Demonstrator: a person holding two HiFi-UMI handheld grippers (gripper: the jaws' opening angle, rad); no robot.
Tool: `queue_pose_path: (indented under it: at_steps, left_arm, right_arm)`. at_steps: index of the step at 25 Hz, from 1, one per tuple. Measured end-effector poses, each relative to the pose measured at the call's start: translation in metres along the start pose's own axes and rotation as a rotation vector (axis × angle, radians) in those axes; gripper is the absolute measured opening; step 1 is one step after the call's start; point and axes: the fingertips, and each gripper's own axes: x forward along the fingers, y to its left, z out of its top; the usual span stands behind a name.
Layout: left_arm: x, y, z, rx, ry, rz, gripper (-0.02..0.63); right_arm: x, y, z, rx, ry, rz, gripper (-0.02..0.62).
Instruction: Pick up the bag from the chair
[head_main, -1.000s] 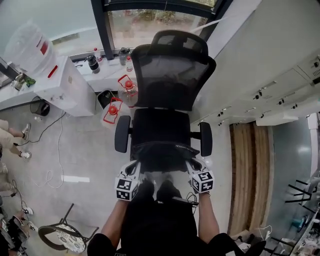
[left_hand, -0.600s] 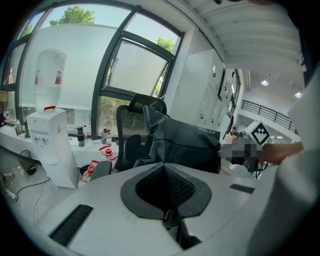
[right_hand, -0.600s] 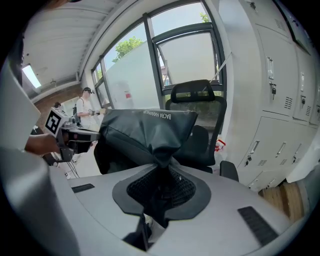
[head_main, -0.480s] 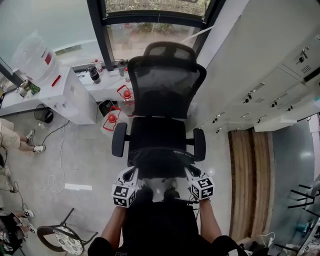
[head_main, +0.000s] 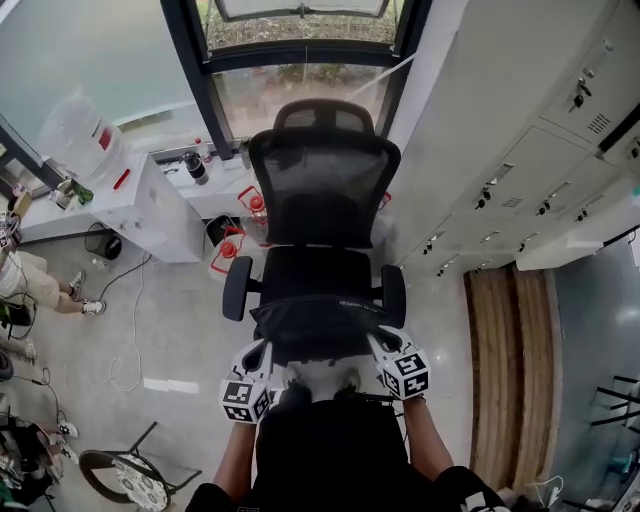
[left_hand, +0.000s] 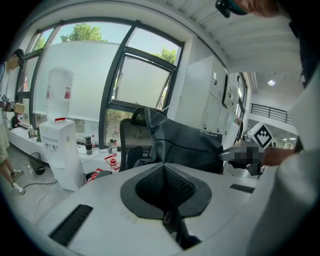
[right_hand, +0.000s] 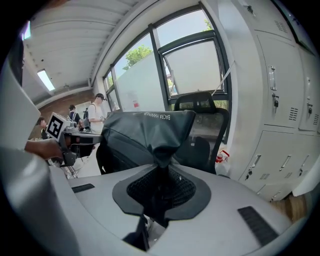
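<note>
My left gripper (left_hand: 165, 175) is clamped tight on a thin fold of the bag (left_hand: 186, 144), and my right gripper (right_hand: 161, 176) pinches a thicker bunch at its other end. Since a second ago both have risen. The bag now hangs stretched between them and, I judge, clear of the chair (head_main: 322, 205) behind it. The chair looks bare, so the pick-up seems nearly done.
</note>
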Motion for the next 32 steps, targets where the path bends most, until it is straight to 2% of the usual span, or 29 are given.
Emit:
queue_pose_path:
  at_steps: [11,32]
  left_arm:
    - [-0.008,-0.028,0.008,0.025,-0.023,-0.005,0.0]
    - [-0.001,-0.023,0.003,0.034,-0.002,-0.02,0.0]
  right_arm:
    - [-0.023,-0.01,0.0,0.009,-0.024,0.011,0.044]
    - [-0.018,-0.01,-0.003,0.003,-0.019,-0.001,0.046]
